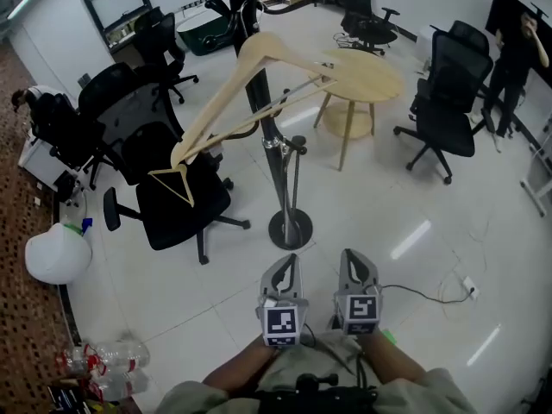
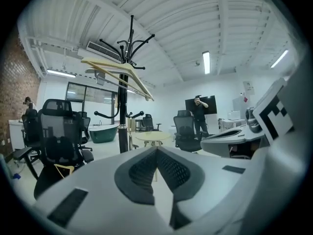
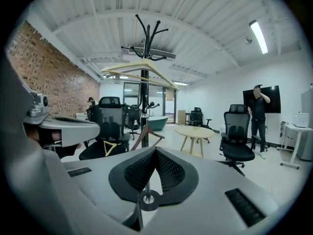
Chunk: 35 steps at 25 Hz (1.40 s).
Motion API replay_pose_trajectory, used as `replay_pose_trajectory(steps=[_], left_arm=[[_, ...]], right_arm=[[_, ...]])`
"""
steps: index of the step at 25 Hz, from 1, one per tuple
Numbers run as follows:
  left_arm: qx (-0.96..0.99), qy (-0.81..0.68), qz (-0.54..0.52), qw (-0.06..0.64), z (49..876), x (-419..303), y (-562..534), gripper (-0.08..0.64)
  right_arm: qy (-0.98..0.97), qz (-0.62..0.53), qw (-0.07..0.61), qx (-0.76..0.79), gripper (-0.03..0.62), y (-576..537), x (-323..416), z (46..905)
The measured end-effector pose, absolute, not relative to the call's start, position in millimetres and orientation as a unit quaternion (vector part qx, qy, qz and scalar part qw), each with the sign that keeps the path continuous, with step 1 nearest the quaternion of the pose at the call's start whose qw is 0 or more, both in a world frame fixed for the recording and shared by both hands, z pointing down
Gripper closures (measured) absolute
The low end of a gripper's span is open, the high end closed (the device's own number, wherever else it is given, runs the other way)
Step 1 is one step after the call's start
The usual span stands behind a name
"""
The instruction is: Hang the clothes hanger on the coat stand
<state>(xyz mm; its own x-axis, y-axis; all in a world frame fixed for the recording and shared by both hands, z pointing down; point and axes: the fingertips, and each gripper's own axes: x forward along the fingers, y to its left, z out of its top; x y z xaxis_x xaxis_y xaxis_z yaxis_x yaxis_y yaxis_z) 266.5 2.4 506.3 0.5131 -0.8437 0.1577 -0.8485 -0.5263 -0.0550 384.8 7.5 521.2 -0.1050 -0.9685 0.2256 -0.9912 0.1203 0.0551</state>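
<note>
Right, both grippers are held low and close in front of the person, side by side and just apart, pointing out across the pale tiled floor (image 1: 414, 222) towards the coat stand (image 1: 276, 158). The left gripper (image 1: 287, 262) has its fingers pressed together at the tips with nothing between them, and its own view shows the two ribbed pads meeting in a point. The right gripper (image 1: 354, 260) matches it: fingers together, pads tip to tip, empty.

Now the clothes hanger (image 1: 259, 48), the big pale wooden one, is up on the stand. It sits among the upper black prongs, its long arms slanting down across the pole, well apart from both grippers. From the left gripper view the clothes hanger (image 2: 117, 70) lies just under the crown of hooks on the coat stand (image 2: 122, 116). The right gripper view gives the same picture, the clothes hanger (image 3: 139, 67) high on the coat stand (image 3: 145, 89).

Around it, a black office chair (image 1: 177, 210) stands left of the stand's round base. A round wooden table (image 1: 366, 76) sits just behind the pole. Far off to the right stands a person in dark clothes (image 1: 516, 59) beside more black chairs.
</note>
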Motion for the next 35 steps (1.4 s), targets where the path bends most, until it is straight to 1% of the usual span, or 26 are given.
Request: replay_pose_trajectory(steps=[8, 11, 16, 21, 35], left_arm=[[0.859, -0.506, 0.083, 0.006, 499, 340, 59, 0.548], [0.860, -0.504, 0.081, 0.006, 502, 337, 58, 0.548], [0.860, -0.504, 0.077, 0.019, 502, 326, 54, 0.548], [0.867, -0.492, 0.080, 0.026, 510, 324, 52, 0.548], [0.874, -0.479, 0.084, 0.026, 518, 322, 49, 0.548]], right_arm=[[-0.755, 0.051, 0.076, 0.649, 0.584, 52, 456, 517], [-0.746, 0.041, 0.053, 0.662, 0.584, 54, 461, 508], [-0.733, 0.035, 0.065, 0.676, 0.584, 61, 466, 500], [-0.727, 0.061, 0.066, 0.681, 0.584, 64, 462, 509], [-0.724, 0.065, 0.066, 0.683, 0.584, 62, 455, 520]])
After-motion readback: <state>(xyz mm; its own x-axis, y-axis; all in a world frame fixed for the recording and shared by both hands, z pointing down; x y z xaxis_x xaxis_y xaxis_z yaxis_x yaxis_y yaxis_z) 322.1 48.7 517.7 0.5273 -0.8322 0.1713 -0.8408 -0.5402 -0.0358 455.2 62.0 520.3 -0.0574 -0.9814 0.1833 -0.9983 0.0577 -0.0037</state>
